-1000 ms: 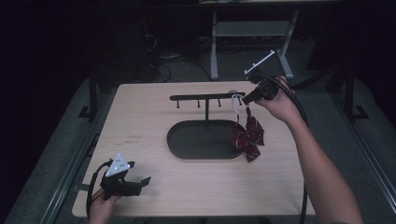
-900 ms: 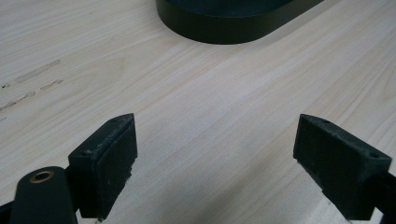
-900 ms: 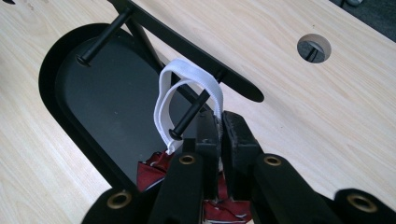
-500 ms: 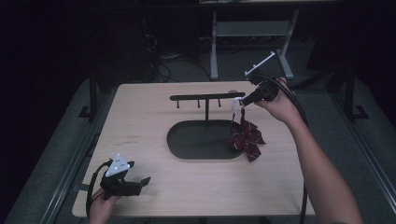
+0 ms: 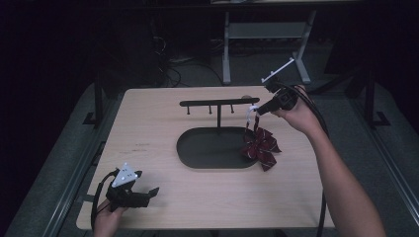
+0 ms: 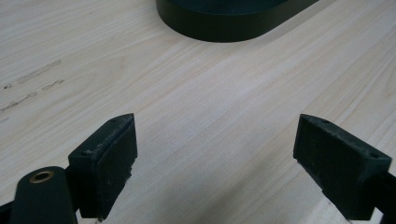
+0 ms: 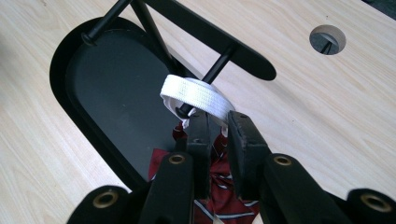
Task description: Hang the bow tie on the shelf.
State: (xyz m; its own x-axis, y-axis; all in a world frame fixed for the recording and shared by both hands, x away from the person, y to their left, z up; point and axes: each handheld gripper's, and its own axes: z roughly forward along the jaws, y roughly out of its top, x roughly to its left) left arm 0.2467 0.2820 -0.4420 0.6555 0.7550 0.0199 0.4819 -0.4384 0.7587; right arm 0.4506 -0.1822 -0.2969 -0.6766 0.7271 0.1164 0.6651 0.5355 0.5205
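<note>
One bow tie, one hook stand, two grippers.

My right gripper (image 7: 218,122) has just been easing apart, jaws near-closed beside the white strap (image 7: 196,95) looped over the stand's (image 5: 218,104) end peg; the maroon bow tie (image 5: 260,147) hangs below over the base. My left gripper (image 6: 217,144) rests spread wide, holding nothing, on the table (image 5: 148,133).

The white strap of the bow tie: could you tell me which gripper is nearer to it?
Right. The right gripper is at the white strap, which loops over a peg of the rack. The left gripper rests at the table's near left corner.
</note>
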